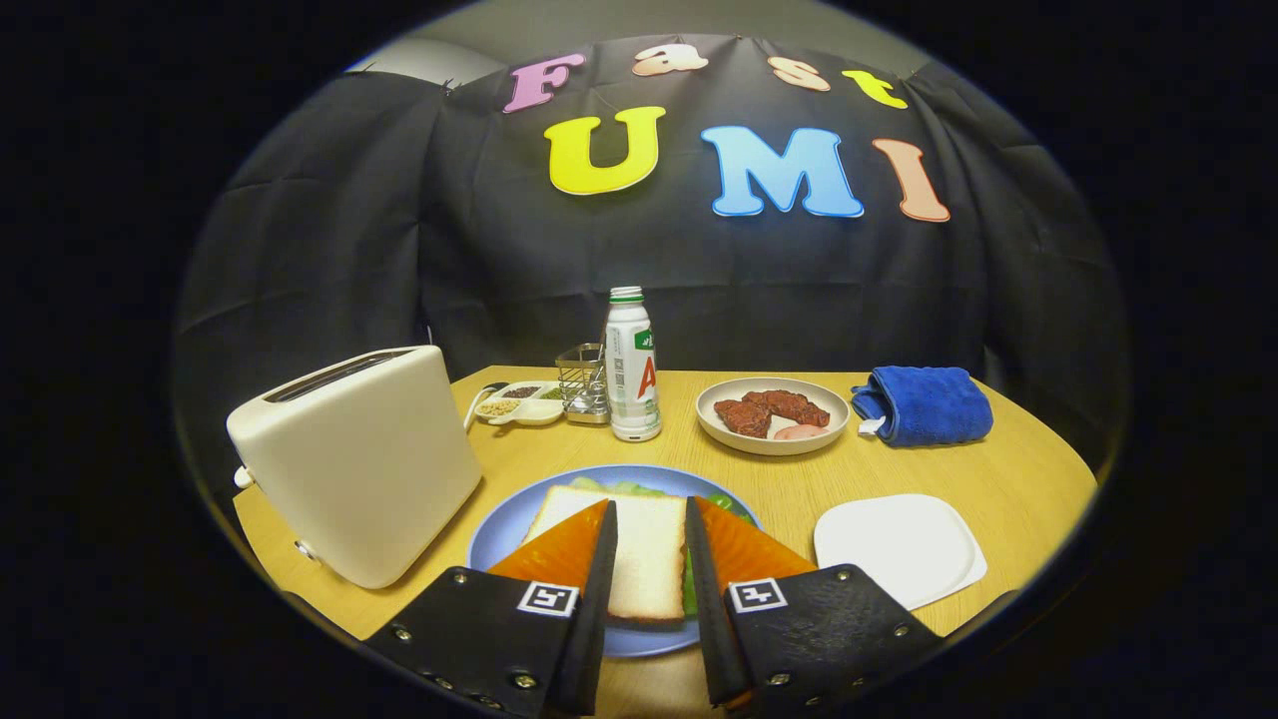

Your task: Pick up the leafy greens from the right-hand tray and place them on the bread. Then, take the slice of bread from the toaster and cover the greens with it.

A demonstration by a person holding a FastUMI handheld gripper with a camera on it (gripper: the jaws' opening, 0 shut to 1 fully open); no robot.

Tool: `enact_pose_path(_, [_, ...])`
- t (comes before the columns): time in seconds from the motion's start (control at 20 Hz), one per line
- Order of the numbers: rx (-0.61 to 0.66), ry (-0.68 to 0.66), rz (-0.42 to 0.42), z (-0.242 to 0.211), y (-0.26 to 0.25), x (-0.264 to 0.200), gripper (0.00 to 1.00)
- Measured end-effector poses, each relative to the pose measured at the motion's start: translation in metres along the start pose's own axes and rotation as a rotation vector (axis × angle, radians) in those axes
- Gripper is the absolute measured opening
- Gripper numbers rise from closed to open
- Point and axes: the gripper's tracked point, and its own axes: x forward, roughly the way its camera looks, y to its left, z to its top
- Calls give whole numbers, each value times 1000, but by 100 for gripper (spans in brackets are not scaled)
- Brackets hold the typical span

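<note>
Gripper [649,559] fingers at the lower centre stand apart and hold nothing, hovering over a bread slice [649,559] that lies between them. That slice sits on leafy greens [721,502], whose edges peek out around it on the blue plate [499,539], so the sandwich looks covered as asked. Lower right, the white tray [899,549] lies bare. Left of centre, the toaster [359,459] shows dark slots.

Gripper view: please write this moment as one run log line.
gripper: open, over bread slice | greens: under slice, on blue plate | white tray: bare | toaster: beside plate
</note>
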Motion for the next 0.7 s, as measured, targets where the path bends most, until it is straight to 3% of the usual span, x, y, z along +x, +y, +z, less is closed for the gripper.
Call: enact_pose_path(0.7, [-61, -106, -53, 20, -43, -27, 41])
